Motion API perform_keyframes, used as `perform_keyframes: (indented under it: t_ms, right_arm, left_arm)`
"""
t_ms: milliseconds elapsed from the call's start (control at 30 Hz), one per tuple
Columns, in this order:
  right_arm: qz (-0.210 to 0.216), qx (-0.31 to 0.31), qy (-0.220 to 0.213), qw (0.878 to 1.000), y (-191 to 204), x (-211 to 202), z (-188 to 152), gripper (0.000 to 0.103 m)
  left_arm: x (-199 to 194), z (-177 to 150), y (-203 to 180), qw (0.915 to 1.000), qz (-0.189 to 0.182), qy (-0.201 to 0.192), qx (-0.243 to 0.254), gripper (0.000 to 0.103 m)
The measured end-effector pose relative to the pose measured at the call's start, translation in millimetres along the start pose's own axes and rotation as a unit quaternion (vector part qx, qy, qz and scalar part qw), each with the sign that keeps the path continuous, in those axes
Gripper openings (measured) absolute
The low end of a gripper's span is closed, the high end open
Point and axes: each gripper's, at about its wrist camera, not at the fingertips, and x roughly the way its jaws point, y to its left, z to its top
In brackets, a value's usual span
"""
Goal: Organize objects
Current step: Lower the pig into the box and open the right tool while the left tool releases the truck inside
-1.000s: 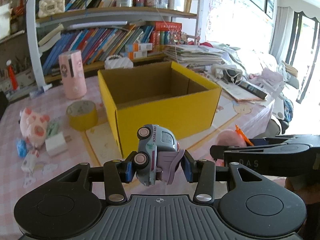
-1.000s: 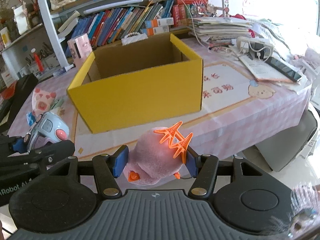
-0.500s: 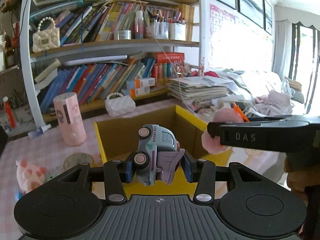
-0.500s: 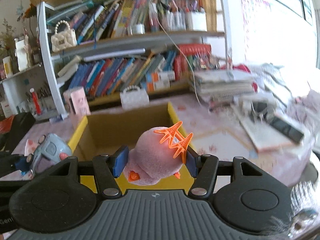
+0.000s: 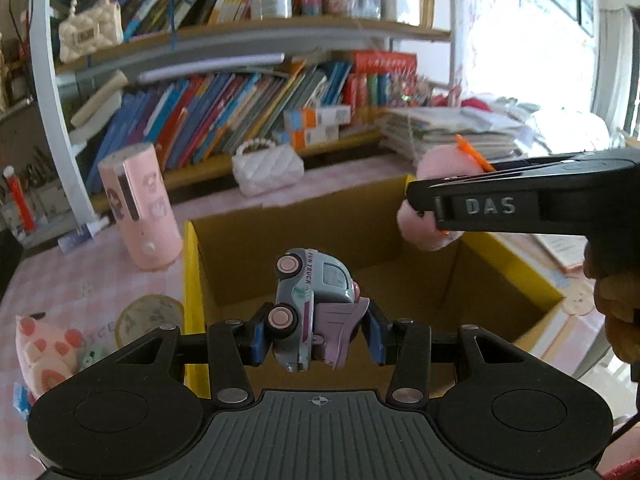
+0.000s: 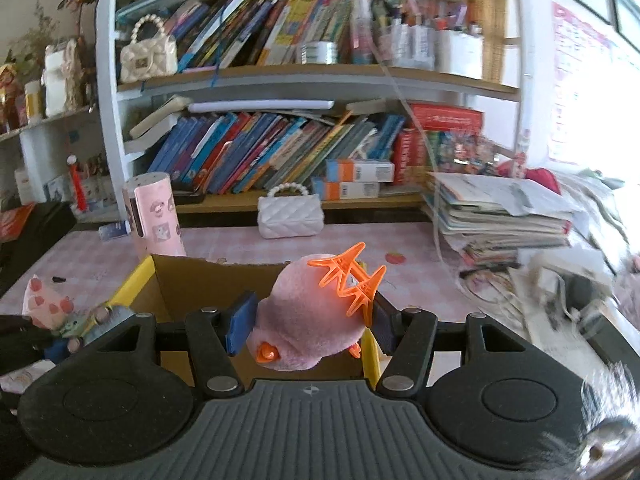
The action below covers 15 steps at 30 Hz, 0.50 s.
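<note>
Over the open yellow cardboard box (image 5: 516, 264) on the pink checked tabletop (image 5: 72, 280), the left hand-held gripper (image 5: 316, 334) clamps a grey toy truck (image 5: 310, 300) while the right hand-held gripper (image 6: 308, 326) squeezes a pink plush chick (image 6: 308, 320) wearing orange star glasses (image 6: 350, 280).

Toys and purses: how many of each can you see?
Toys held in grippers: 2, toy truck and pink plush bird
Toys on the table: 1, pink spotted plush
Purses: 2, white and cream
Total: 5
</note>
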Motion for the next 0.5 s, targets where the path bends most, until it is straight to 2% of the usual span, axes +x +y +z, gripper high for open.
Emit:
perform_keyframes:
  t_ms: [233, 500]
  right_arm:
    - [0.037, -0.066, 0.071, 0.995, 10.8, 53.6, -1.7, 0.057]
    - [0.077, -0.134, 0.156, 0.976, 22.5, 87.8, -10.5, 0.057]
  left_arm:
    - [29.4, 2.3, -0.8, 0.9989, 0.024, 0.040, 0.011, 0.045]
    - [45.2, 1.0, -5.3, 0.9975, 0.025, 0.065, 0.014, 0.042]
